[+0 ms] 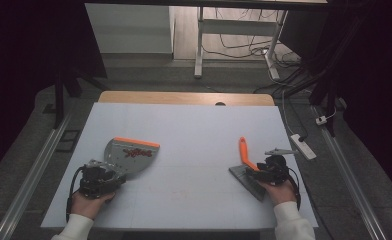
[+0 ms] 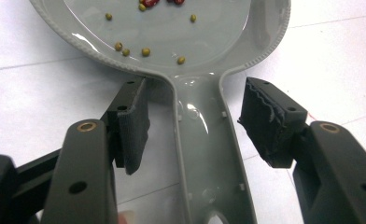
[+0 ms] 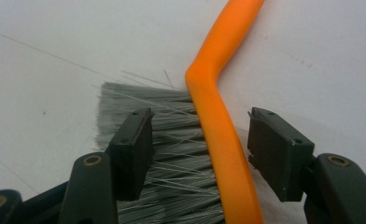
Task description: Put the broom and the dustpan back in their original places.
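White tabletop [image 1: 194, 145] lies under both tools. Left gripper [image 2: 195, 119] stands partly open, its pads clear of the grey dustpan [image 2: 209, 154] handle lying between them; right gripper [image 3: 200, 149] gapes wide around the orange brush [image 3: 218, 135], holding nothing. A careless nudge ahead of the left jaws could tip the pan and scatter its beans [image 2: 146, 51]. Grey bristles splay beside the right gripper's left jaw.

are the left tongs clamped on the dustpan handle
No, in the left gripper view the left tongs stand open, both pads clear of the dustpan handle that lies between them.
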`<state>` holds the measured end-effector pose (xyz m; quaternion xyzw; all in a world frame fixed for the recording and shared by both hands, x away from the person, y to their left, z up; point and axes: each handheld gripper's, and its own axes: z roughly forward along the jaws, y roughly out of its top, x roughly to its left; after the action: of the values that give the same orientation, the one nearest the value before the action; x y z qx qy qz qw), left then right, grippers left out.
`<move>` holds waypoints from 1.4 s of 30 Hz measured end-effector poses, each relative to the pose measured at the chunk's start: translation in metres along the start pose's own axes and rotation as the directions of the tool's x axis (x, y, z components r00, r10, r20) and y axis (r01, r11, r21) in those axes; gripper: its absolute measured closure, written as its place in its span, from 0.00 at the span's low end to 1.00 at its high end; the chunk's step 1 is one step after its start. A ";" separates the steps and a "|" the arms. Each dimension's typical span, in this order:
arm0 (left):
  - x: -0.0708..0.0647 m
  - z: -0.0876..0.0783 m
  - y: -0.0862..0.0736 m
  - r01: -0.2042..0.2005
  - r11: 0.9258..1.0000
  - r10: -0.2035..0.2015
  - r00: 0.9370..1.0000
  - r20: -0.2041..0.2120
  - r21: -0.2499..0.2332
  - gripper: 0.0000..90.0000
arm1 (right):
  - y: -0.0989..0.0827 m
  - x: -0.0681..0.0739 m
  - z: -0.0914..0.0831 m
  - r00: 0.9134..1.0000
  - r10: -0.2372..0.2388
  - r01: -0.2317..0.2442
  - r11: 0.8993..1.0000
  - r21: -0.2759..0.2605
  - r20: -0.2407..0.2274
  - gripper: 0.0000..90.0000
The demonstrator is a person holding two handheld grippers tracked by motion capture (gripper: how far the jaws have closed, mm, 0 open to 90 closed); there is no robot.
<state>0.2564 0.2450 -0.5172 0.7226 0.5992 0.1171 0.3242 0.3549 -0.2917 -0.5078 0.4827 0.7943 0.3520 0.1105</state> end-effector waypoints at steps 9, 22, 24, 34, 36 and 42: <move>-0.005 -0.013 -0.003 -0.044 0.999 0.044 0.999 -0.014 -0.023 0.46 | 0.001 0.002 -0.013 0.999 -0.033 0.031 0.997 -0.074 -0.024 0.47; -0.017 -0.007 0.008 -0.197 0.977 0.205 0.971 0.120 -0.078 0.47 | 0.000 0.024 -0.013 0.975 -0.199 0.189 0.977 -0.099 -0.096 0.49; -0.019 -0.003 0.010 -0.215 0.973 0.225 0.964 0.143 -0.077 0.47 | 0.000 0.027 -0.012 0.970 -0.219 0.209 0.973 -0.098 -0.104 0.49; -0.022 0.010 0.020 -0.286 0.955 0.296 0.934 0.200 -0.075 0.47 | -0.001 0.036 -0.011 0.946 -0.298 0.282 0.951 -0.125 -0.129 0.50; -0.022 0.011 0.020 -0.290 0.954 0.299 0.932 0.205 -0.074 0.47 | -0.001 0.037 -0.011 0.942 -0.309 0.293 0.947 -0.130 -0.131 0.50; -0.023 0.012 0.020 -0.299 0.952 0.307 0.928 0.210 -0.068 0.47 | -0.002 0.037 -0.011 0.940 -0.316 0.300 0.945 -0.131 -0.128 0.50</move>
<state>0.2733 0.2175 -0.5091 0.8091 0.4391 0.0961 0.3787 0.3290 -0.2655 -0.4947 0.3183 0.8456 0.4079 0.1315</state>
